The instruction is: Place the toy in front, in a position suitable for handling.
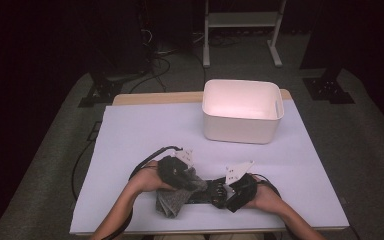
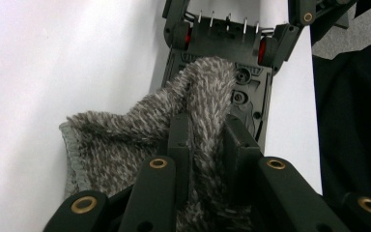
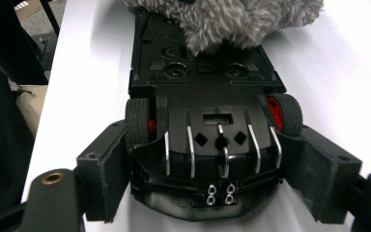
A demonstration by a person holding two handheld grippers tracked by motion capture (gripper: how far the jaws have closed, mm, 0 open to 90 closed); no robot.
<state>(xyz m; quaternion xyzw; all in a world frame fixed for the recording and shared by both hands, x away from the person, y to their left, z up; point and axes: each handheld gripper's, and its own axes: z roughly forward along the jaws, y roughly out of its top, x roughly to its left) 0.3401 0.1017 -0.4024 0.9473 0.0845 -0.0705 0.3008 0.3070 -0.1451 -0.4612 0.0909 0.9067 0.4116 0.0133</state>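
We see the left claw (image 2: 206,140) clamped on a grey sock (image 2: 140,130) near the front of the white surface (image 1: 130,135), the sock draped over an upturned black toy car (image 3: 207,92). The right claw (image 3: 212,169) grips the car's end across its width. A white bin (image 1: 242,111) stands well behind.

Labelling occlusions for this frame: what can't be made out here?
- Toy car top side: it lies underside up in both gripper views, so the body faces the table.
- Car's far end: covered by the grey cloth in the right gripper view.
- Car in the high view: too small and dark, partly behind the left gripper and right gripper.
- Bin floor: its near wall hides part of it in the high view.
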